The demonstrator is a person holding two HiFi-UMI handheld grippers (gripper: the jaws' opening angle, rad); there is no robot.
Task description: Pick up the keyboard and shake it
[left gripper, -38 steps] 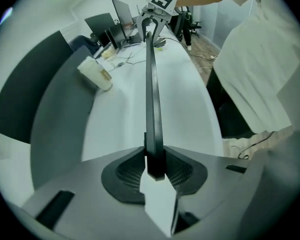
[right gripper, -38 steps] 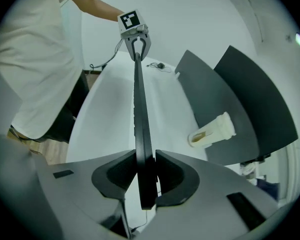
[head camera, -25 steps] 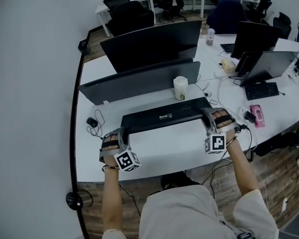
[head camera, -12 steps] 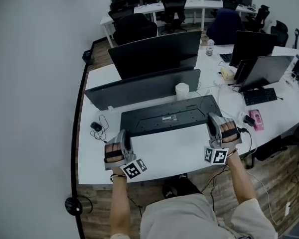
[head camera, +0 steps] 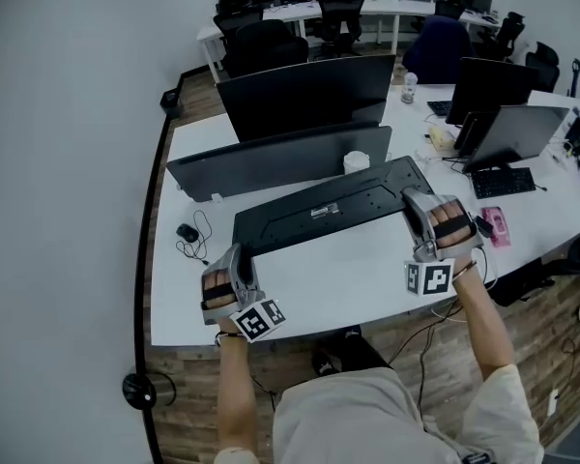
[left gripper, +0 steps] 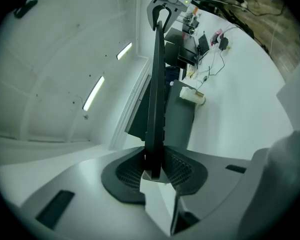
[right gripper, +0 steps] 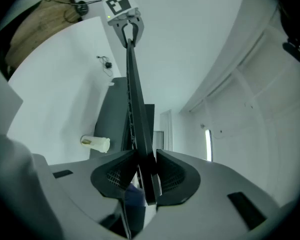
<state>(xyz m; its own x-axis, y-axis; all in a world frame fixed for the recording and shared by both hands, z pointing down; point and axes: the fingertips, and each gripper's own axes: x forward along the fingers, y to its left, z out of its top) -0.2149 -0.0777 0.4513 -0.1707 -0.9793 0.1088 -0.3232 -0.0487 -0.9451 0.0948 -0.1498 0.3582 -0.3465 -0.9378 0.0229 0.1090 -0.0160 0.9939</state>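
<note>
A black keyboard (head camera: 329,213) hangs above the white desk (head camera: 348,278), turned so that its labelled underside faces the head camera. My left gripper (head camera: 240,257) is shut on its left end, and the pads clamp the thin edge (left gripper: 155,84) from both sides. My right gripper (head camera: 413,206) has the right end (right gripper: 135,99) between its pads; the jaws are opening, though the pads still touch the edge. Each gripper view shows the opposite gripper at the keyboard's far end.
Two dark monitors (head camera: 304,90) stand behind the keyboard, with a paper cup (head camera: 356,161) beside them. A mouse (head camera: 187,232) and its cable lie at the desk's left. To the right are another monitor (head camera: 512,129), a second keyboard (head camera: 507,176) and a pink object (head camera: 496,222).
The keyboard has tipped so that more of its underside faces up, and its right end has swung right and outward with the right gripper. The left gripper keeps its grip.
</note>
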